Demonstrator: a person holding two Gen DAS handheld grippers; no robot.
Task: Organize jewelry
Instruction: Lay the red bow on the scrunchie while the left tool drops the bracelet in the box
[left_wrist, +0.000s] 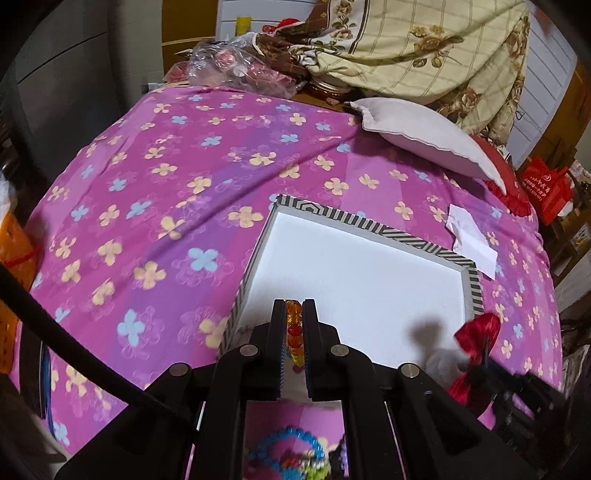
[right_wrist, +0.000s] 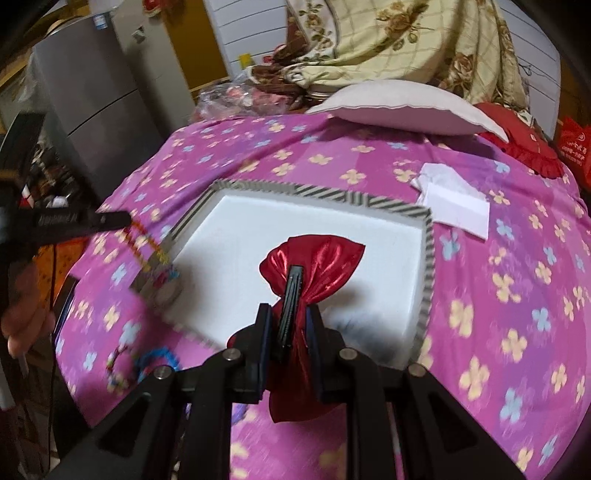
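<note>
My left gripper (left_wrist: 294, 306) is shut on an orange and red bead bracelet (left_wrist: 294, 325) and holds it over the near left edge of a shallow white box with a striped rim (left_wrist: 424, 233). My right gripper (right_wrist: 288, 314) is shut on a red satin hair bow with a black clip (right_wrist: 314, 262) above the box (right_wrist: 332, 194). In the left wrist view the bow (left_wrist: 476, 332) shows at the box's right edge. In the right wrist view the left gripper (right_wrist: 122, 219) shows at the left with the bracelet (right_wrist: 144, 243) hanging from it.
More bead bracelets, blue and multicoloured, lie on the pink flowered bedspread near me (left_wrist: 291, 454) (right_wrist: 140, 363). A folded white paper (right_wrist: 454, 206) lies right of the box. A grey pillow (left_wrist: 424, 136), a red cushion and a floral quilt are at the far end.
</note>
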